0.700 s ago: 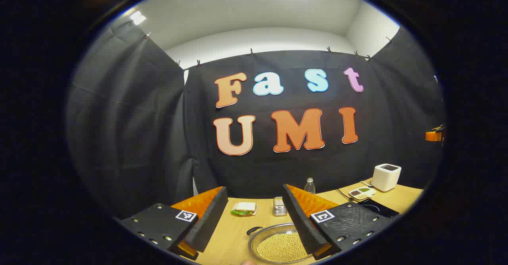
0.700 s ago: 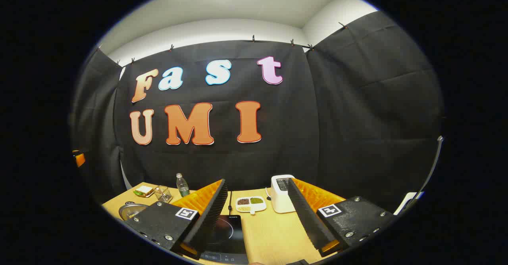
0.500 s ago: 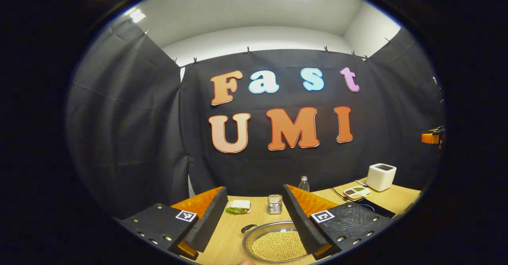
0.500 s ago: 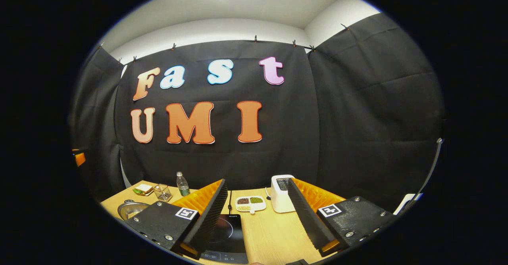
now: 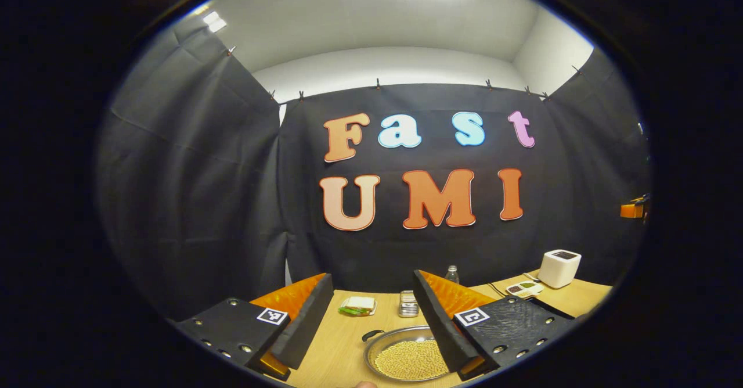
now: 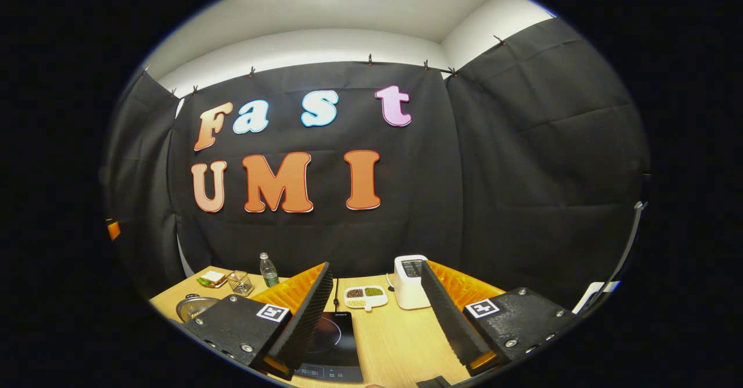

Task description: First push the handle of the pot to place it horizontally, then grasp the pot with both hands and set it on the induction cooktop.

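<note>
A shallow steel pot (image 5: 406,356) full of pale beans sits on the wooden table (image 5: 342,341), partly behind the right finger in the left gripper view. Its black handle (image 5: 371,336) sticks out at the upper left of the rim. My left gripper (image 5: 371,324) hangs open above and short of the pot, nothing between its fingers. In the right gripper view the black induction cooktop (image 6: 331,341) lies below my open right gripper (image 6: 377,318). The pot (image 6: 194,305) appears there at the far left edge of the table (image 6: 395,341).
At the back of the table are a sandwich on a plate (image 5: 357,305), a small wire rack (image 5: 408,304), a water bottle (image 6: 268,270), a divided dish of beans (image 6: 365,297) and a white toaster-like box (image 6: 409,280). A cable runs behind the cooktop.
The left gripper's view drifted and tipped slightly; the pot and back-row items shifted a little right and down in it. The right gripper has barely moved. Both grippers stay open.
</note>
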Demonstrator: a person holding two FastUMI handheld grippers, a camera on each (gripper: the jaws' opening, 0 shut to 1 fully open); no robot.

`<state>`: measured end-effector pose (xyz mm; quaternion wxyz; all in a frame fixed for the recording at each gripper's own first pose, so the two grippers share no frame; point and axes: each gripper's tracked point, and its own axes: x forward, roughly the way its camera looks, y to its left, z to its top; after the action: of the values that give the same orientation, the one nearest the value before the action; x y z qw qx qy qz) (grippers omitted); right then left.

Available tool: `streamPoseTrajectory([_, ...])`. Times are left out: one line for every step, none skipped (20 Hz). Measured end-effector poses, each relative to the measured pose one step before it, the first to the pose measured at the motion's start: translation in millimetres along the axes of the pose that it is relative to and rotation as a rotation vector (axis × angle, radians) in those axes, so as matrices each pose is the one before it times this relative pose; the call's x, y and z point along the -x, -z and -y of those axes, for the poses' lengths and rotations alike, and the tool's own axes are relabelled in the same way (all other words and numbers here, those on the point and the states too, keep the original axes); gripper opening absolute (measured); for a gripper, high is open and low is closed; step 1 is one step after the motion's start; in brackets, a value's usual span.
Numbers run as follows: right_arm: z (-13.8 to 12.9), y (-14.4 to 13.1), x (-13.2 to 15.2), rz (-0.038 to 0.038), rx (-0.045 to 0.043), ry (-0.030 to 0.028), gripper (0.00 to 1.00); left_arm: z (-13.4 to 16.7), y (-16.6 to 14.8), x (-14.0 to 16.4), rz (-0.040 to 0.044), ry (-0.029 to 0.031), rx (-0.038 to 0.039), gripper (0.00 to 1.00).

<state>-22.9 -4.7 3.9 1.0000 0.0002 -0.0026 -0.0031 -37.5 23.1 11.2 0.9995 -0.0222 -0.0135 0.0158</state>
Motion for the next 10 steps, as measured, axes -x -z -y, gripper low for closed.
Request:
streamPoseTrajectory([1.24,1.26,0.82,-0.00422,-0.00023,0.00013,0.95,-1.26,-0.94,0.19,0.00034,-0.00277,-0.00653,0.89])
streamPoseTrajectory([1.98,2.54,0.43,-0.00614,0.00648,0.00112,0.95,-1.83,1.74,1.40,0.00013,-0.00479,-0.00858,0.89])
streamPoseTrajectory([0.96,1.94,0.74,-0.00604,0.00729,0.00107,0.95,0.80,1.87,0.89,-0.00251,-0.00420,-0.00687,0.89])
streamPoseTrajectory([1.50,1.49,0.43,-0.00378,0.00426,0.00029,0.95,2.01,1.65,1.67,-0.00313,-0.00115,-0.00364,0.89])
streamPoseTrajectory([0.83,0.58,1.47,-0.00189,0.00077,-0.00196,0.95,2.20,1.63,0.65,-0.00295,0.00098,0.00008,0.89])
streamPoseTrajectory([-0.20,0.21,0.66,0.00069,-0.00240,-0.00417,0.95,1.84,1.82,1.16,-0.00392,0.00158,0.00052,0.89])
streamPoseTrajectory([0.03,-0.57,1.10,-0.00016,-0.00268,-0.00375,0.95,1.25,2.34,0.73,-0.00663,0.00101,-0.00156,0.89])
streamPoseTrajectory([0.12,2.23,0.07,-0.00334,-0.00016,-0.00477,0.95,3.19,3.37,1.30,-0.00904,0.00709,-0.00513,0.89])
streamPoseTrajectory([0.18,1.16,0.07,-0.00358,0.00038,-0.00328,0.95,2.40,2.64,1.52,-0.01125,0.00433,-0.00785,0.89])
streamPoseTrajectory([1.32,0.30,-0.24,-0.00161,-0.00326,-0.00331,0.95,0.84,1.09,0.39,-0.00632,0.00399,-0.00448,0.89])
